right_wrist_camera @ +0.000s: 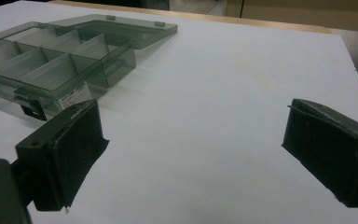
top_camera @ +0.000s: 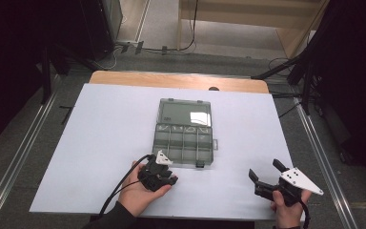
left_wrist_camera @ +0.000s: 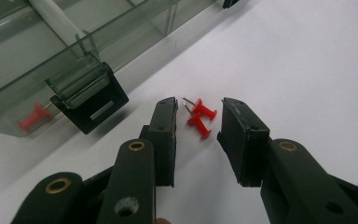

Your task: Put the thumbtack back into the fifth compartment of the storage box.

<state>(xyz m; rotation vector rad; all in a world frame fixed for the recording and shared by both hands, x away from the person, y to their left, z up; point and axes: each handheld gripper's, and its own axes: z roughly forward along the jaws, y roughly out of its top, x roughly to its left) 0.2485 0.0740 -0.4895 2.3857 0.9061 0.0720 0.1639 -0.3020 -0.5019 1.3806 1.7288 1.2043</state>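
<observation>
High view: fixed above the person's side, looks forward and down on the whole white surface point(top_camera: 114, 124), far from it.
Left gripper view: rides low, very near, looks along its jaws at two red pins point(left_wrist_camera: 200, 116) and the box latch point(left_wrist_camera: 91, 100).
Right gripper view: low, looks level across the surface.
Shared: the clear compartment box point(top_camera: 185, 133) appears in all three.

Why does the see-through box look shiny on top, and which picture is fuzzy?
High view: room light bounces off the box's open lid as a pale glare patch, and the surroundings are dark. Left gripper view: the near black jaws look soft, the red pushpins sharper. Right gripper view: the box is clear, the close pads slightly blurred.
</observation>
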